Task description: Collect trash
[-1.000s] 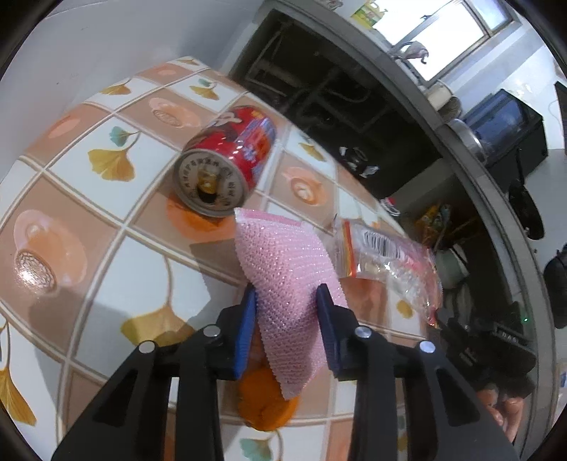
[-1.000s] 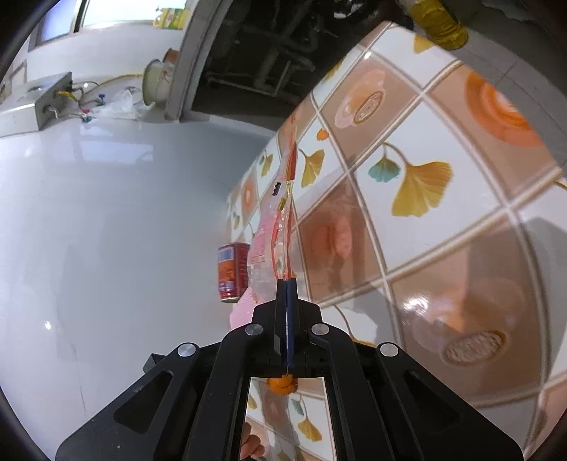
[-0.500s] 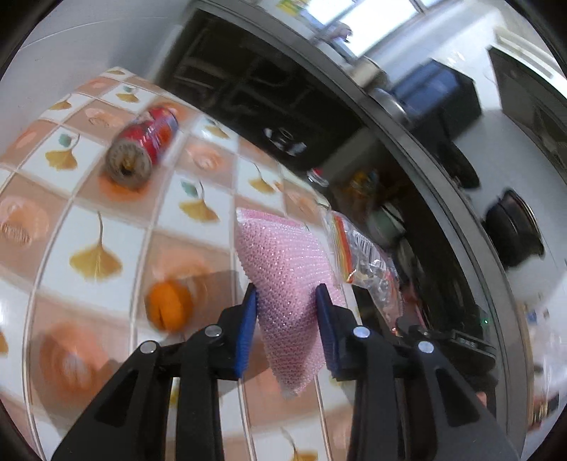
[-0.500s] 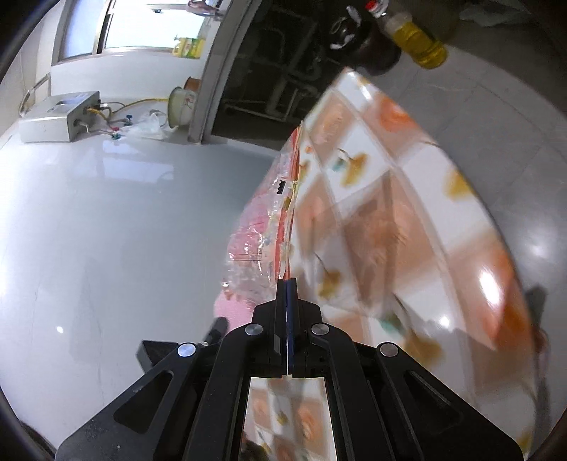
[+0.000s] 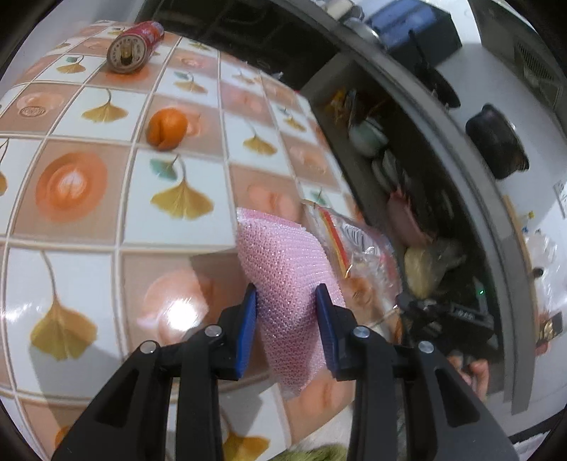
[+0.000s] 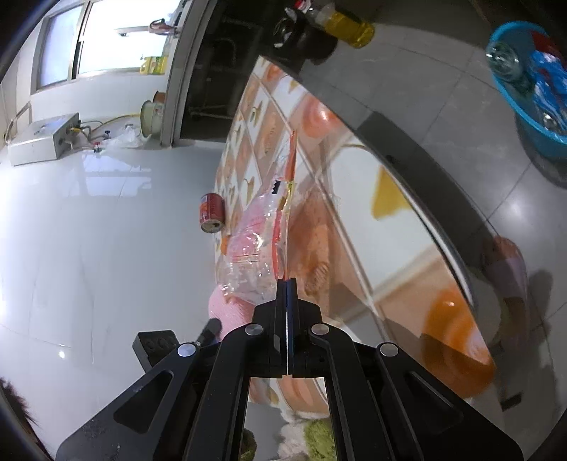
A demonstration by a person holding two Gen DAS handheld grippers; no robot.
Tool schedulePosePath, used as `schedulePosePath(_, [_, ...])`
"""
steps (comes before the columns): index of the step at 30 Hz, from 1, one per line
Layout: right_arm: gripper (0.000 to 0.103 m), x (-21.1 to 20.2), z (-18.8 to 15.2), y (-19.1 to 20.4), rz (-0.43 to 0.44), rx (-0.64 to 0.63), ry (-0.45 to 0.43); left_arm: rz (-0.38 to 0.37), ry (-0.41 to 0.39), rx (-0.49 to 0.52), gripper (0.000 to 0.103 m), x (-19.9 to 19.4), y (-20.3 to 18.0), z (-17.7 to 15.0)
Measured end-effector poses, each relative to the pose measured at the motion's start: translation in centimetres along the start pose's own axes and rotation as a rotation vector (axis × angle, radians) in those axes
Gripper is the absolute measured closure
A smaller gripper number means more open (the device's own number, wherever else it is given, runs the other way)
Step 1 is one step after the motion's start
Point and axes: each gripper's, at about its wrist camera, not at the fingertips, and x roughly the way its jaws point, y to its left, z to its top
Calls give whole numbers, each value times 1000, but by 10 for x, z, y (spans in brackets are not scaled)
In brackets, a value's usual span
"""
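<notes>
My left gripper (image 5: 286,301) is shut on a pink bubble-wrap piece (image 5: 283,273) and holds it above the tiled tabletop (image 5: 88,198). My right gripper (image 6: 286,283) is shut on the edge of a clear plastic bag with red stripes (image 6: 262,237), lifted off the table; the bag also shows in the left wrist view (image 5: 354,244). A red can (image 5: 133,46) lies on its side at the table's far end and shows in the right wrist view (image 6: 212,212). An orange (image 5: 166,128) sits mid-table.
A blue basin (image 6: 531,88) with bottles stands on the grey floor at the far right. Dark shelves with dishes (image 5: 382,149) run along the table's right side. An oil bottle (image 6: 351,25) lies beyond the table's far end.
Both grippers have pulled back and up from the table with their loads. The can and orange now lie farther away, and the table's near edge and floor have come into view.
</notes>
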Motion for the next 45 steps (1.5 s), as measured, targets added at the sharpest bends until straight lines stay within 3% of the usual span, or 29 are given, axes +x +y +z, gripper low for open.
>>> schedulePosePath(11, [103,-14,-17,2,-161,-142,-11,137,27,107,63,2,-4,-5])
schedulePosePath(17, [99,-15,-22,7,-236,-219,-24,159,55,66,39,5,3,-7])
schedulePosePath(20, [82,-18,-25,14,-273,-283,-28,174,46,61,30,1,3,-7])
schedulePosePath(22, [63,-20,-28,22,-308,-353,-38,192,33,67,18,-4,0,-7])
schedulePosePath(26, [50,-20,-34,37,-376,-480,-37,219,14,79,7,-5,-7,-6])
schedulePosePath(34, [44,-27,-41,52,-443,-613,-66,325,5,138,6,18,-34,4])
schedulePosePath(39, [43,-33,-40,48,-428,-600,-92,350,-26,152,6,29,-45,2])
schedulePosePath(45, [43,-38,-38,43,-405,-583,-109,455,-13,249,6,46,-54,-9])
